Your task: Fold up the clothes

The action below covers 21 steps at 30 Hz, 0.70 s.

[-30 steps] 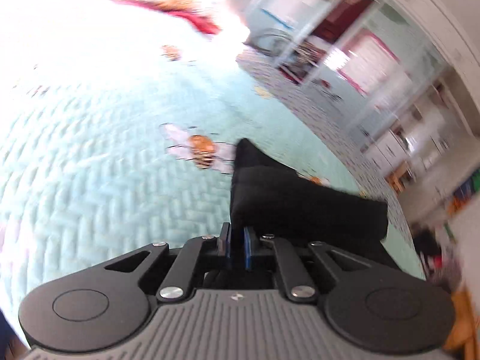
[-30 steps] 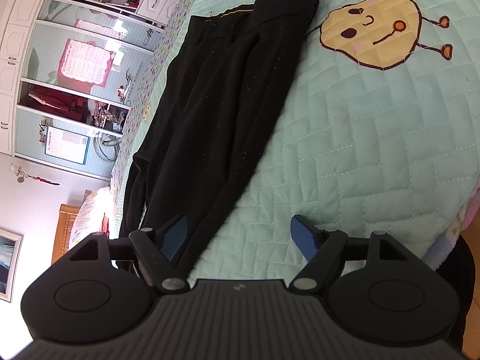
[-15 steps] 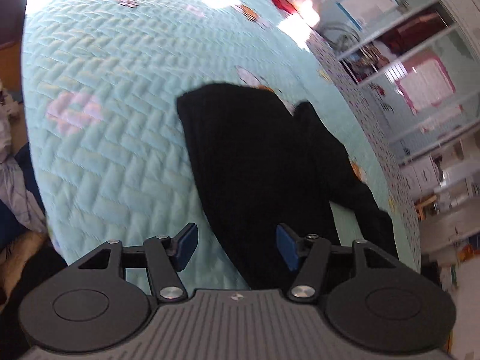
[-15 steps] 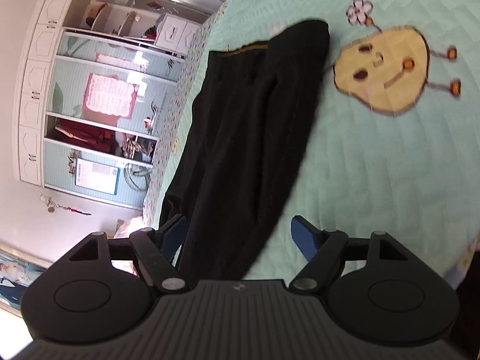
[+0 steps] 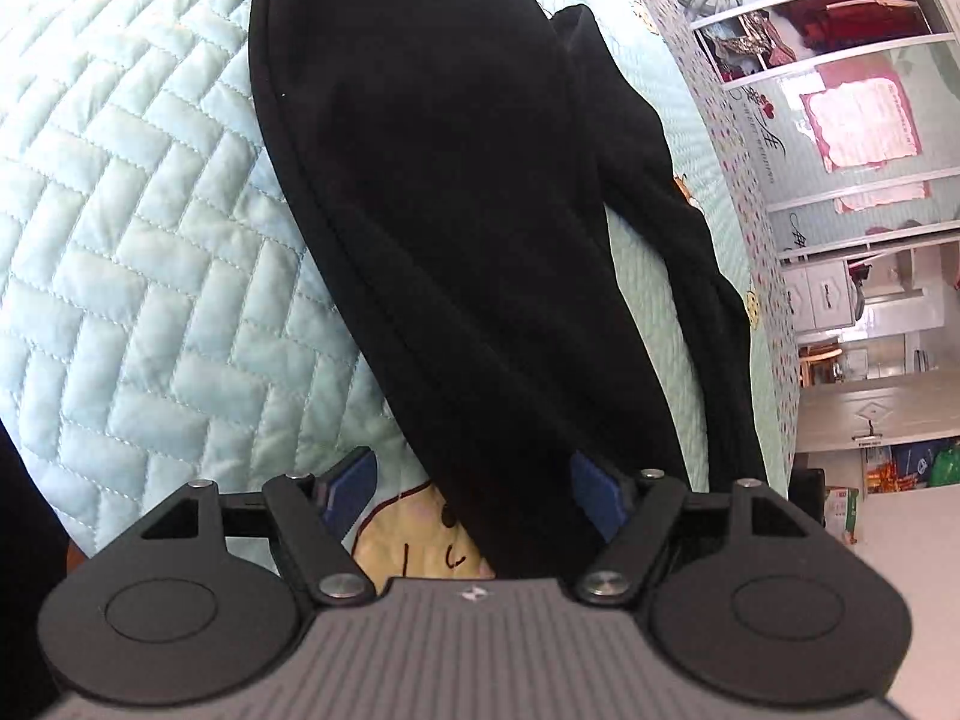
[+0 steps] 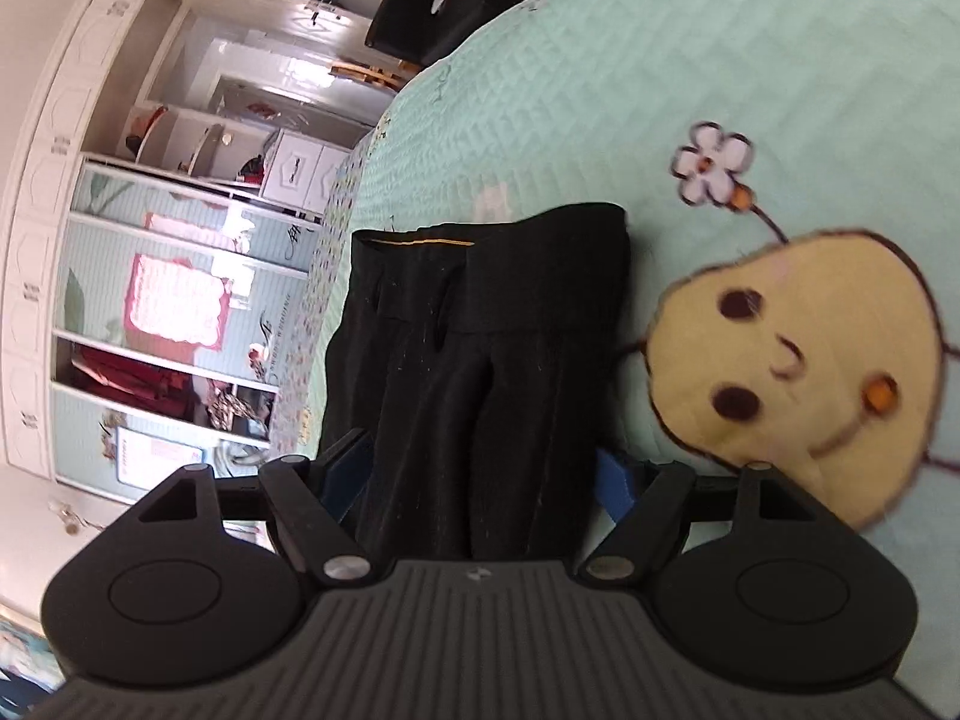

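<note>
The black trousers (image 6: pixel 480 360) lie flat on the quilted mint bedspread (image 5: pixel 150 240), their long axis running along the bed's far edge beside the wardrobe (image 6: pixel 150 312). The waistband (image 6: pixel 492 228) points away from the right gripper (image 6: pixel 483 471), toward the bed's far corner. That gripper's 2 jaws are closing with the cloth between them, not pinching it. The left gripper (image 5: pixel 471 480) is opening, jaws spread over the trousers, gripping nothing.
</note>
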{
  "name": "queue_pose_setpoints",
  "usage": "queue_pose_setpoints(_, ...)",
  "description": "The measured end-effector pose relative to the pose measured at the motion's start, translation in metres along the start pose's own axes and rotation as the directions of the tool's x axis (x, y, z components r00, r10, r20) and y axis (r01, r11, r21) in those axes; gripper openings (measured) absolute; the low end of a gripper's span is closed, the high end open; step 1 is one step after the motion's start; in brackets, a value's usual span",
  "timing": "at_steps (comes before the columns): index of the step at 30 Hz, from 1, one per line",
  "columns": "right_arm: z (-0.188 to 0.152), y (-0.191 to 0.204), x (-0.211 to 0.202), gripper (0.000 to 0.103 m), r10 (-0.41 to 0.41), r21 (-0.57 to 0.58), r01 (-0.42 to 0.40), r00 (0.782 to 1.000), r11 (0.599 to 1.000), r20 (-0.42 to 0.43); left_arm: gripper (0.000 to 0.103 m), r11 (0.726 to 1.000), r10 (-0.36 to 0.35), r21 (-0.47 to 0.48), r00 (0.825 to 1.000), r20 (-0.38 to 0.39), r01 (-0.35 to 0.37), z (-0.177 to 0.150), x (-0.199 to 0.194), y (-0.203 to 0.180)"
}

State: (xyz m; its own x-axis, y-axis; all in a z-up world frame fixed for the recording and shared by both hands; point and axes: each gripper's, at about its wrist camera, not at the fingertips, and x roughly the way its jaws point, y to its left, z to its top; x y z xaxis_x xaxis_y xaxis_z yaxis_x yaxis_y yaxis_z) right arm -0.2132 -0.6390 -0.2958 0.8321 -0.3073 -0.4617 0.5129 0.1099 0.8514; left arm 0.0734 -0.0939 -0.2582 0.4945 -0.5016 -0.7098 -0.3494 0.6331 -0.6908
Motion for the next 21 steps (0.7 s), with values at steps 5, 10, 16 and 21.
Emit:
queue_pose_setpoints(5, 0.011, 0.005, 0.005, 0.014, -0.014, -0.042, 0.013, 1.0, 0.999, -0.01, 0.076, 1.0, 0.005, -0.019, 1.0, 0.009, -0.004, 0.002, -0.001, -0.006)
queue_pose_setpoints(10, 0.035, 0.0, -0.031, 0.011, -0.015, -0.083, 0.02, 0.998, 0.996, 0.063, 0.076, 1.0, 0.022, 0.01, 1.0, 0.001, -0.022, 0.001, -0.005, -0.006)
queue_pose_setpoints(16, 0.034, -0.031, -0.021, 0.009, -0.098, -0.063, 0.102, 0.994, 0.993, 0.057, 0.077, 0.997, 0.025, 0.067, 1.0, -0.016, -0.023, -0.006, -0.002, -0.009)
queue_pose_setpoints(21, 0.034, -0.028, -0.019, 0.01, -0.111, -0.08, 0.116, 0.992, 0.99, 0.065, 0.052, 0.972, 0.093, 0.216, 0.996, -0.014, -0.088, -0.013, -0.001, -0.014)
